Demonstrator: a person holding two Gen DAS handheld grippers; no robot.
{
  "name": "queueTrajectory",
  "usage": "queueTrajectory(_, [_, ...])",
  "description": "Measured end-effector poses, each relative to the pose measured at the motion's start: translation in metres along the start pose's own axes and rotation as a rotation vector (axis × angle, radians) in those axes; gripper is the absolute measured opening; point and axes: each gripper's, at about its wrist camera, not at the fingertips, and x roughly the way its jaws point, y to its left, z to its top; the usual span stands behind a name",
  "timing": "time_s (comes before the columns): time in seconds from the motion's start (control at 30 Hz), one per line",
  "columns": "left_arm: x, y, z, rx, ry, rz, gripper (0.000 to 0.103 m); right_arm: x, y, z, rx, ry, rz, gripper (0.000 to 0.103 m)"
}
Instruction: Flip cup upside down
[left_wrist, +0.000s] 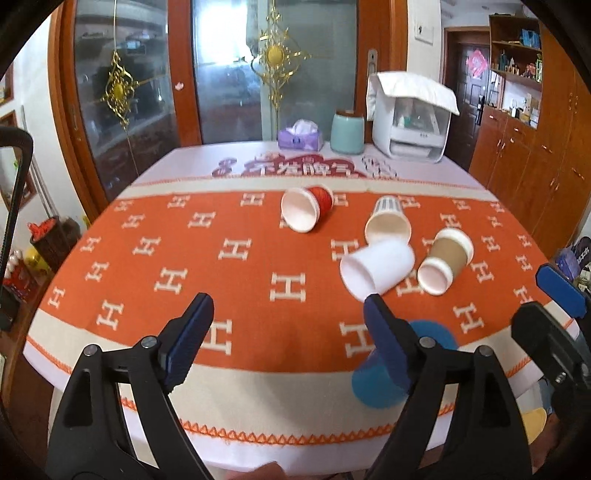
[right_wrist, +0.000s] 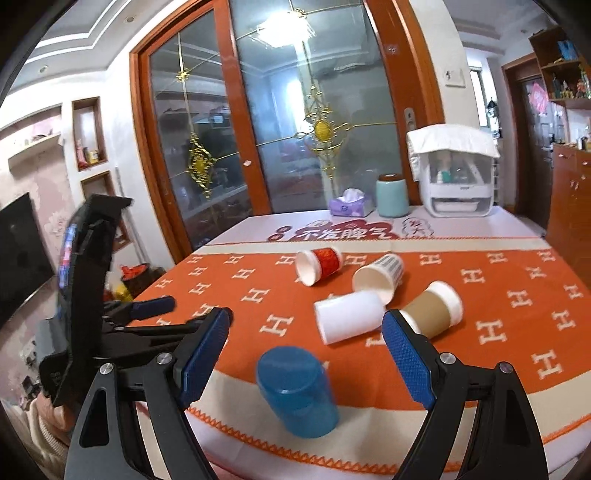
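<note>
A blue plastic cup (right_wrist: 297, 393) stands upside down near the table's front edge, between and just beyond my right gripper's (right_wrist: 306, 363) open fingers; it also shows in the left wrist view (left_wrist: 376, 380), partly behind a finger. Several cups lie on their sides further back: a white cup (right_wrist: 349, 315), a brown cup (right_wrist: 434, 308), a striped white cup (right_wrist: 378, 277) and a red cup (right_wrist: 319, 264). My left gripper (left_wrist: 291, 325) is open and empty over the cloth. The right gripper shows at the right edge of the left wrist view (left_wrist: 554, 306).
The table has an orange patterned cloth (left_wrist: 184, 258). At the back stand a tissue box (left_wrist: 299, 138), a teal canister (left_wrist: 347, 133) and a white appliance (left_wrist: 410, 122). Glass sliding doors are behind; wooden cabinets (left_wrist: 535, 166) are to the right.
</note>
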Motion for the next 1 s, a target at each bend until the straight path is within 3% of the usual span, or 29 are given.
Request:
queueTrajectory(0.5, [-0.034, -0.018, 0.045, 0.034, -0.068, -0.019, 0.082, -0.013, -0.005, 0.071, 0.037, -0.027, -0.035, 0.087])
queueTrajectory(1.0, [-0.041, -0.012, 0.058, 0.016, -0.092, -0.029, 0.083, -0.012, 0.002, 0.084, 0.025, -0.048, -0.031, 0.088])
